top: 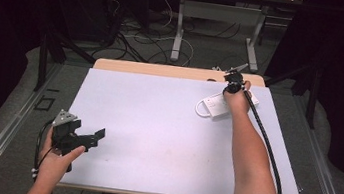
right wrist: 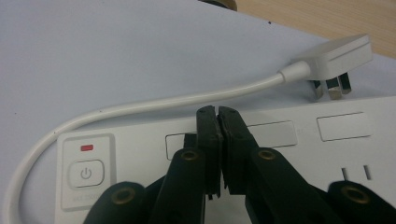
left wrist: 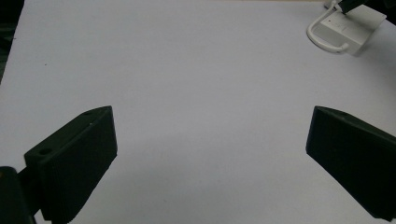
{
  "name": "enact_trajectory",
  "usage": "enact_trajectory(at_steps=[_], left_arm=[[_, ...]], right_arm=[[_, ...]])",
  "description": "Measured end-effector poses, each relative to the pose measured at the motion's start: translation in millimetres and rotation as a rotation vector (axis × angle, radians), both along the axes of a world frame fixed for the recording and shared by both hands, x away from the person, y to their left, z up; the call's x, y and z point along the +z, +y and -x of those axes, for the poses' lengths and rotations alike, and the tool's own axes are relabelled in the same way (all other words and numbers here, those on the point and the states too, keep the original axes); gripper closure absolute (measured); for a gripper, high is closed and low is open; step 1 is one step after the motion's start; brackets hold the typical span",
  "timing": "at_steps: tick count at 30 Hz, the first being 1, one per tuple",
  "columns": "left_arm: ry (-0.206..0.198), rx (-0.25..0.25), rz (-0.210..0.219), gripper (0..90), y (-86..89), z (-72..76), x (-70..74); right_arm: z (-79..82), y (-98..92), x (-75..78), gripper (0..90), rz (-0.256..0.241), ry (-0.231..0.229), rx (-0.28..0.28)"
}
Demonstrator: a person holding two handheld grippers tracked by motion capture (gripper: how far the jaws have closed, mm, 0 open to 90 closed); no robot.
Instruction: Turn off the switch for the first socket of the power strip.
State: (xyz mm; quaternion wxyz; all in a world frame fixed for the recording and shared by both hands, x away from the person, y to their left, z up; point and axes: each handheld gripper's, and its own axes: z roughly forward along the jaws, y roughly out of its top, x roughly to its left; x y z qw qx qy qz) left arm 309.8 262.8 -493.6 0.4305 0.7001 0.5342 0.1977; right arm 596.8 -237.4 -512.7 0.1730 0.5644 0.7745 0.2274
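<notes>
A white power strip (top: 215, 106) lies at the back right of the white mat (top: 155, 130). In the right gripper view its top face (right wrist: 289, 140) carries a power button (right wrist: 85, 173), a red light (right wrist: 87, 148) and covered sockets. Its white cable (right wrist: 140, 105) loops round to a three-pin plug (right wrist: 338, 56) lying beside the strip. My right gripper (right wrist: 218, 113) is shut, tips pressed together just over the strip's top face, with nothing seen between them; the high view shows this gripper (top: 231, 87) above the strip. My left gripper (top: 96, 136) is open over the bare mat at the front left (left wrist: 210, 154).
The mat covers most of a wooden table (top: 178, 71), whose far edge shows bare wood. From the left gripper view the power strip (left wrist: 348, 28) lies far off at the upper right. Another table's legs (top: 179, 27) and loose cables stand on the floor beyond.
</notes>
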Motion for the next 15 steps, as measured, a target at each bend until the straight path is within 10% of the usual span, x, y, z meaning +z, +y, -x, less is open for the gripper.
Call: enact_trajectory(at_steps=[15], left_arm=[[0.003,-0.002,-0.002,1.8,-0.2,-0.1,-0.4]], right_arm=[[0.1,-2.2,-1.1,88.4,-0.033,0.000,-0.002]])
